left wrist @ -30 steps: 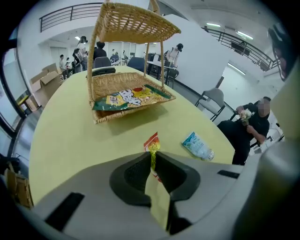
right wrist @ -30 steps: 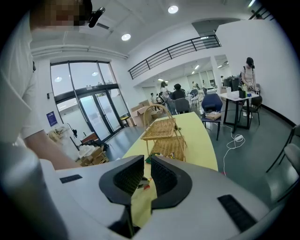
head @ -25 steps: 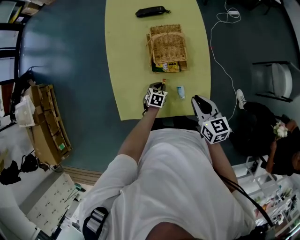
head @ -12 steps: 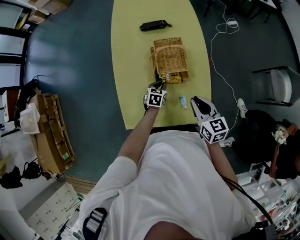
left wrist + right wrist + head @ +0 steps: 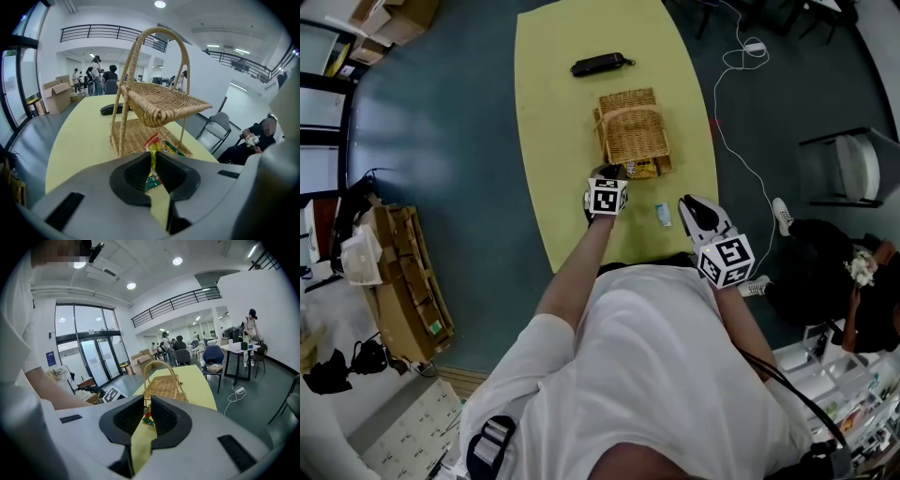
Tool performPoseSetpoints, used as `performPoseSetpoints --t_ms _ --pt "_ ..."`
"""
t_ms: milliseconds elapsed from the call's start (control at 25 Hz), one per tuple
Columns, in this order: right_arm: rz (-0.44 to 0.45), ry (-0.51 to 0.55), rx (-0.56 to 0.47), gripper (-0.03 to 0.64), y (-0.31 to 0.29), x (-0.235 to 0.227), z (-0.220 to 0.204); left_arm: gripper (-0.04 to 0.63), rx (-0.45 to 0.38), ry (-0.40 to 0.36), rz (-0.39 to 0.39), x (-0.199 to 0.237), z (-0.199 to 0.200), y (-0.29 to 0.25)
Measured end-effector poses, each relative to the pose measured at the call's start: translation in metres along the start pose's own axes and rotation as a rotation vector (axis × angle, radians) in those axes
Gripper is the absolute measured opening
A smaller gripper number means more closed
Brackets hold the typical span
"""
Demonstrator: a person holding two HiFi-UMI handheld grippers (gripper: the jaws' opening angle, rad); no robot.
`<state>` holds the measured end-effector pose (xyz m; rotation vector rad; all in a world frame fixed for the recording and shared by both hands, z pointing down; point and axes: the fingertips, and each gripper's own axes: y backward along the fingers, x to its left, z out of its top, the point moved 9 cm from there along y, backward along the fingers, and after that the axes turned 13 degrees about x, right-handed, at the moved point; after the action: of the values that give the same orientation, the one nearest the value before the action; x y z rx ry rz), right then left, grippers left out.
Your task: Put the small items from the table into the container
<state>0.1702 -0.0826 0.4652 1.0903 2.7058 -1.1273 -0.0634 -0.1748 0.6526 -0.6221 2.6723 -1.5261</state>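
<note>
A two-tier wicker basket [image 5: 630,139] stands in the middle of the yellow table [image 5: 558,141]. My left gripper [image 5: 611,172] hangs at the basket's near side, shut on a thin yellow, green and red packet [image 5: 153,161] that sticks up between its jaws. Other packets [image 5: 640,170] lie on the lower tier's near edge. A small blue packet [image 5: 662,215] rests on the table between the two grippers. My right gripper [image 5: 687,202] hovers over the table's near right edge, jaws close together and holding nothing. The basket [image 5: 162,383] stands ahead of it.
A black case [image 5: 598,65] lies on the table beyond the basket. A white cable [image 5: 727,112] runs over the floor to the right of the table. Cardboard boxes [image 5: 398,267] stand on the floor at the left. A seated person [image 5: 853,295] is at the right.
My left gripper has risen with the packet and moved forward to the basket's near edge. The right gripper has edged forward a little and stayed shut.
</note>
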Motion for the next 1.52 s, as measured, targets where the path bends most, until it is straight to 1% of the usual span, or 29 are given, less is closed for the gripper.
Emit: performPoseSetpoints --t_ms 200,520,640,880,1080,1120,1200,1240,1520 --pt "-0.011 -0.008 0.008 0.054 0.000 -0.004 0.000 0.043 -0.030 0.004 0.008 0.001 0.008 -0.001" --pt "-0.013 -0.009 0.015 0.054 0.000 -0.005 0.000 0.043 -0.105 -0.012 -0.014 0.001 0.016 -0.001" --pt "-0.014 -0.009 0.021 0.054 0.000 -0.005 -0.001 0.043 -0.117 -0.019 -0.026 0.001 0.017 -0.003" --pt "-0.001 -0.016 0.027 0.054 -0.003 -0.005 -0.002 0.043 -0.111 -0.009 -0.030 0.002 0.016 -0.006" --pt "0.005 -0.038 0.033 0.054 -0.003 -0.014 0.007 0.048 -0.078 0.024 -0.057 0.003 0.015 -0.009" --pt "0.006 -0.042 0.033 0.054 -0.003 -0.015 0.008 0.059 -0.077 0.032 -0.059 0.004 0.015 -0.009" --pt "0.009 -0.051 0.035 0.054 -0.005 -0.018 0.008 0.136 -0.081 0.046 -0.068 0.004 0.013 -0.010" --pt "0.011 -0.055 0.036 0.054 -0.005 -0.019 0.008 0.146 -0.080 0.051 -0.074 0.004 0.013 -0.011" --pt "0.022 -0.060 0.045 0.054 -0.007 -0.019 0.004 0.146 -0.062 0.076 -0.087 0.003 0.004 -0.007"
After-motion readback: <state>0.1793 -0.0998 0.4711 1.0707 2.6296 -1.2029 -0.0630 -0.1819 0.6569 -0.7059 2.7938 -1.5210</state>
